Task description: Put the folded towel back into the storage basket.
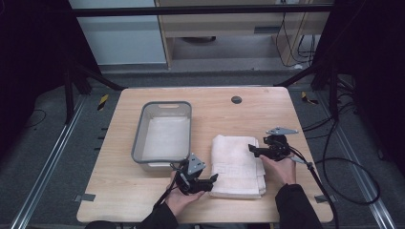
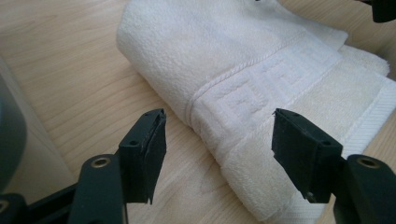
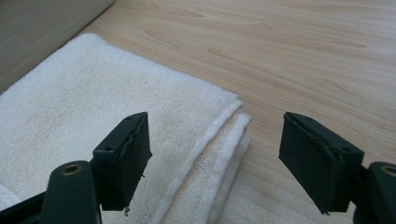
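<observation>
A folded white towel (image 1: 237, 165) with a woven key-pattern band lies flat on the wooden table, right of centre. My left gripper (image 1: 213, 178) sits at the towel's near left edge, open, its jaws spread around the folded edge (image 2: 243, 126) with nothing clamped. My right gripper (image 1: 251, 148) hovers at the towel's far right corner, also open. In the right gripper view the layered corner of the towel (image 3: 224, 140) lies between the spread jaws (image 3: 215, 154).
A grey plastic basin (image 1: 162, 131), empty with a pale floor, stands left of the towel. A small dark round grommet (image 1: 236, 99) sits near the table's far edge. Cables trail off the right side of the table. Bare wood surrounds the towel.
</observation>
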`<state>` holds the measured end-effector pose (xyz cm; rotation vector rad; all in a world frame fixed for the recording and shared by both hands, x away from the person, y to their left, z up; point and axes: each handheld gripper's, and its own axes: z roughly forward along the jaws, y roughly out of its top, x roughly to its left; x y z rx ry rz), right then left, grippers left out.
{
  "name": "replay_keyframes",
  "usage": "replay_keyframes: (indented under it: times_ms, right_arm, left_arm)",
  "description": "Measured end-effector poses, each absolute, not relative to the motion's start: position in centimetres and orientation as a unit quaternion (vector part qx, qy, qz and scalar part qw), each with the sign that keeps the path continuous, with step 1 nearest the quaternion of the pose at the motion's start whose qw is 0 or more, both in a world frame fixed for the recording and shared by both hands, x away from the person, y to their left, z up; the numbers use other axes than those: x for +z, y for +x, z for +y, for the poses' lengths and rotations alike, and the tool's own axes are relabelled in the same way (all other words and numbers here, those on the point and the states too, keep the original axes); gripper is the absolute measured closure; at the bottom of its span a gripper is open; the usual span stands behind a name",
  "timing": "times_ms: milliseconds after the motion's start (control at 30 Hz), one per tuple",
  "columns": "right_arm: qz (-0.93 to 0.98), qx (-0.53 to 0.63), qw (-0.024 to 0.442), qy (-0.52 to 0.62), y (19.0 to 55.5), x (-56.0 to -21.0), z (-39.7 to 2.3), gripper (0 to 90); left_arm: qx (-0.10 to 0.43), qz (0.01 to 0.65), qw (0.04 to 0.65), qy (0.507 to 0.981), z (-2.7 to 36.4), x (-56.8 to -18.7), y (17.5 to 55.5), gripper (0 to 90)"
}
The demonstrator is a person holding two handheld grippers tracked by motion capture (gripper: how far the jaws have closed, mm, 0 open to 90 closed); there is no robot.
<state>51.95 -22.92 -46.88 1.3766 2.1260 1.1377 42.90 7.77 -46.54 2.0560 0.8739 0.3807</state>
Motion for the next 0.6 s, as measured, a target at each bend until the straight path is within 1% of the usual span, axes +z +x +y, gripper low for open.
replay_keyframes:
  times_ms: [300,600]
  right_arm:
    - [0.758,0.398,0.164,0.491,52.3,-47.8,-22.3,26.8]
    - [0.761,0.389,0.151,0.496,52.6,-48.5,-22.1,28.6]
  left_arm:
    - [0.140,0.354,0.400,0.834,7.0,-48.2,43.1,32.2]
    - [0.133,0.360,0.393,0.835,6.5,-49.1,43.5,30.8]
